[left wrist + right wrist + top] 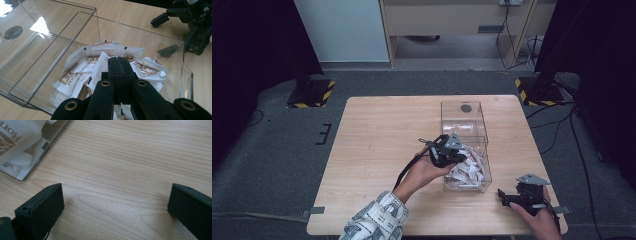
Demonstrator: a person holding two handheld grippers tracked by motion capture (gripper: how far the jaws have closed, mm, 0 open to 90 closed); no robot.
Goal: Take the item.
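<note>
clear plastic box (140, 35) with white sachets (100, 67) is being hovered over by the left tongs (119, 65), jaws pressed together and apparently empty, so a sachet seemingly needs picking next, while the right tongs (115, 200) are being rested spread beside it.

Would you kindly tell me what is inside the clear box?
The clear box holds a heap of white sachets with brown print. The lower sachets and the floor beneath the heap are covered.

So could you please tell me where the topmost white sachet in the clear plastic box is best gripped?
Grip the raised edge of the topmost white sachet, coming straight down through the open top of the clear plastic box. Its walls block any sideways approach, and that tilted edge stands clear of the pile.
</note>
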